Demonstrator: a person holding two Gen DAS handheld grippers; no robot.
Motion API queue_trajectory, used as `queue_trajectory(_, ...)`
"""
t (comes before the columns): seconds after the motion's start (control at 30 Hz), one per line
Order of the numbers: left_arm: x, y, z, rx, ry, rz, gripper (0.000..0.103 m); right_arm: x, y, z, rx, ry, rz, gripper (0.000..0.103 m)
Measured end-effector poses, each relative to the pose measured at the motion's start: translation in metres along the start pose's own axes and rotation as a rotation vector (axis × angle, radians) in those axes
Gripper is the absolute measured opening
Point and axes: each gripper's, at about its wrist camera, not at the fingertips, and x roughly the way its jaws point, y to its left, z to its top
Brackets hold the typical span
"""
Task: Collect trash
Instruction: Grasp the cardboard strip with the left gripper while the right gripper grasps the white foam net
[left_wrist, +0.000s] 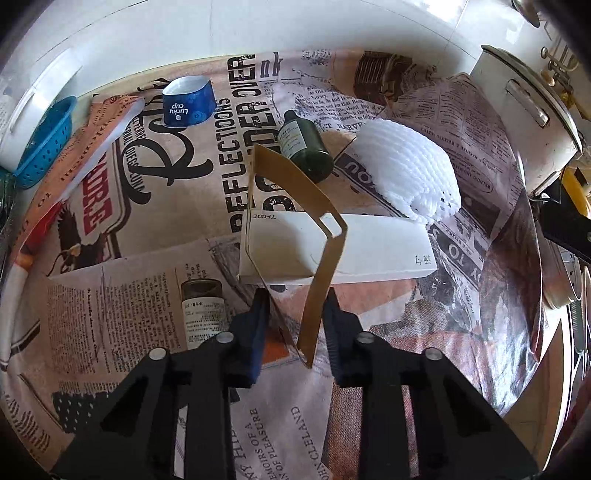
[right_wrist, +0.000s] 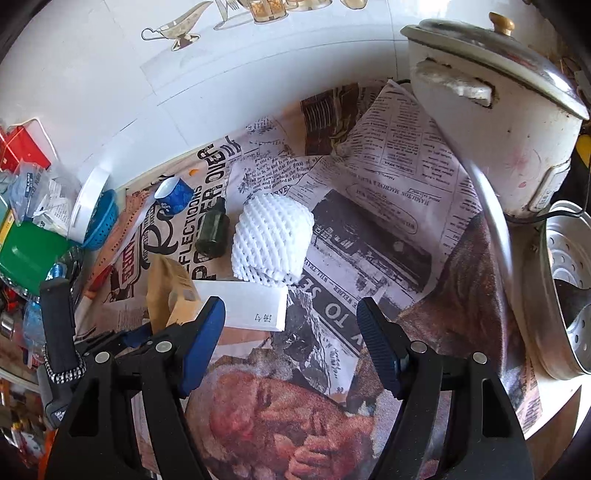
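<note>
My left gripper is shut on a bent brown cardboard sleeve and holds it up over the newspaper-covered counter; the sleeve also shows in the right wrist view. Beyond it lie a white box, a white foam fruit net, a dark green bottle, a blue paper cup and a brown jar. My right gripper is open and empty, just short of the white box and the foam net.
A white rice cooker stands at the back right, with a metal steamer pot beside it. A blue basket sits at the left edge. Assorted packets and a green lid crowd the far left.
</note>
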Motion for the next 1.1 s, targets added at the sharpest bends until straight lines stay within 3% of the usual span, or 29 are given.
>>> queue_trajectory(0.1, -0.004, 0.005, 0.002, -0.008, -0.029, -0.002, 0.012, 0.022, 0.001, 0.01, 0.012, 0.013, 0.014, 0.071)
queue_trajectory(0.3, -0.025, 0.022, 0.01, -0.03, -0.097, 0.006, 0.008, 0.067, -0.006, 0.026, 0.065, 0.022, 0.014, 0.07)
queue_trajectory(0.5, -0.036, 0.037, 0.017, -0.055, -0.134, 0.013, 0.008, 0.114, -0.016, 0.027, 0.132, 0.092, -0.015, 0.07)
queue_trajectory(0.57, -0.037, 0.039, 0.018, -0.06, -0.136, 0.015, 0.008, 0.124, -0.017, 0.023, 0.136, 0.116, 0.003, 0.053)
queue_trajectory(0.6, -0.038, 0.04, 0.018, -0.061, -0.137, 0.018, 0.008, 0.129, -0.017, 0.021, 0.134, 0.133, 0.016, 0.037)
queue_trajectory(0.73, -0.042, 0.037, 0.021, -0.056, -0.144, 0.025, 0.008, 0.118, -0.015, 0.02, 0.117, 0.083, 0.019, 0.02)
queue_trajectory(1.1, -0.101, -0.011, 0.027, -0.028, -0.269, 0.026, 0.008, 0.011, -0.012, 0.024, 0.008, -0.093, 0.043, 0.017)
